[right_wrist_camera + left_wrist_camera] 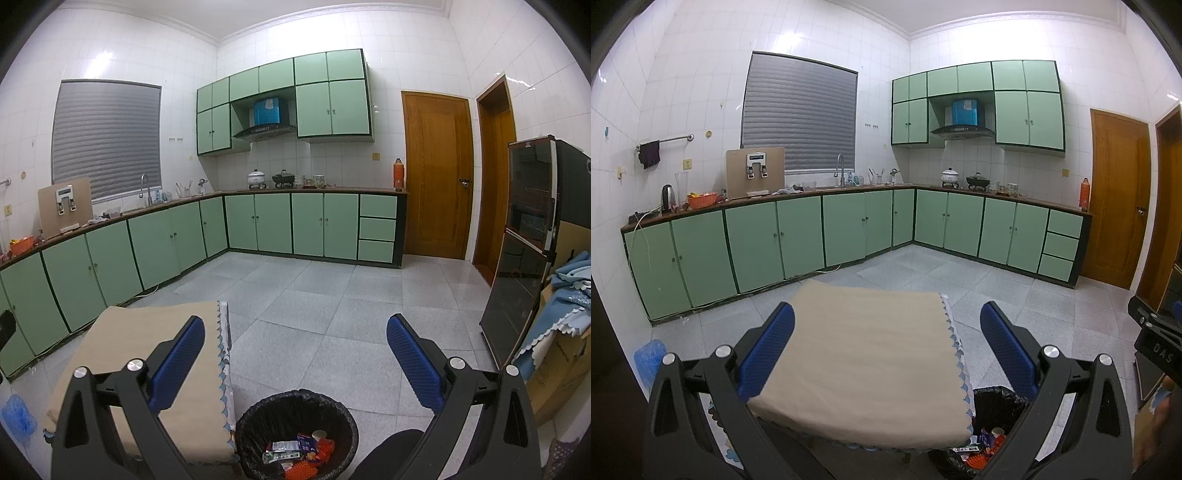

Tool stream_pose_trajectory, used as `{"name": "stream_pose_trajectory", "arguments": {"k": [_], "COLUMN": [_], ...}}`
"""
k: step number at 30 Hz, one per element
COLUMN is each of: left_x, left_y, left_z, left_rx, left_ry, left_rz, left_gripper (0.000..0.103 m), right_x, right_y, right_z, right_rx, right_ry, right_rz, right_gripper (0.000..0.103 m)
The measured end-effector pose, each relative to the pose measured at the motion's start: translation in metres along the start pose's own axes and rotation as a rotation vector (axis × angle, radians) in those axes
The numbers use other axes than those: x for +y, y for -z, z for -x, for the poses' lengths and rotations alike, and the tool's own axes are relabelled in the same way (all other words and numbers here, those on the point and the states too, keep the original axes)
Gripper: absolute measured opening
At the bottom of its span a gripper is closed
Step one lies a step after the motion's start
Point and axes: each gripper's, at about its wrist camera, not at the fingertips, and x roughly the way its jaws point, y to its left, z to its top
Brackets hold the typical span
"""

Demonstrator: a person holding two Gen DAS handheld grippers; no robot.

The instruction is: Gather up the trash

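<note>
Looking along both wrist cameras, I count two sets of tongs, each with two blue-padded fingers spread wide and gripping nothing: the left tongs [886, 350] hang over a small worktop [857, 369] draped in a beige cloth with a scalloped blue edge, and the right tongs [295, 362] hang over bare floor tiles beyond the trash bin [295, 432]. There is one bin, round and lined with a black bag, standing on the floor just beside the worktop's right edge. The trash [299, 452] lies inside it: a blue snack packet, a paper cup, a white and green wrapper and some orange pieces, too jumbled for me to count surely. The cloth on the worktop carries nothing that I can see. One crumpled blue plastic bag [18, 413] lies on the floor to the left of the worktop. To the right stands one dark glass-fronted cabinet [524, 251], with a cardboard box [554, 373] heaped with blue cloth beside it. Green kitchen cupboards [166, 240] line the far walls, well apart from the bin.
</note>
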Motion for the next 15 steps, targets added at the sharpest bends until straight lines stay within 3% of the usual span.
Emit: {"name": "stream_pose_trajectory", "arguments": {"k": [15], "left_x": [0.0005], "left_y": [0.0016], "left_z": [-0.0035], "left_rx": [0.016], "left_ry": [0.003], "left_rz": [0.000], "left_gripper": [0.098], "right_x": [-0.0034], "right_y": [-0.0027], "right_z": [-0.0056], "right_rx": [0.015], "right_ry": [-0.001], "right_rz": [0.006], "right_gripper": [0.097]}}
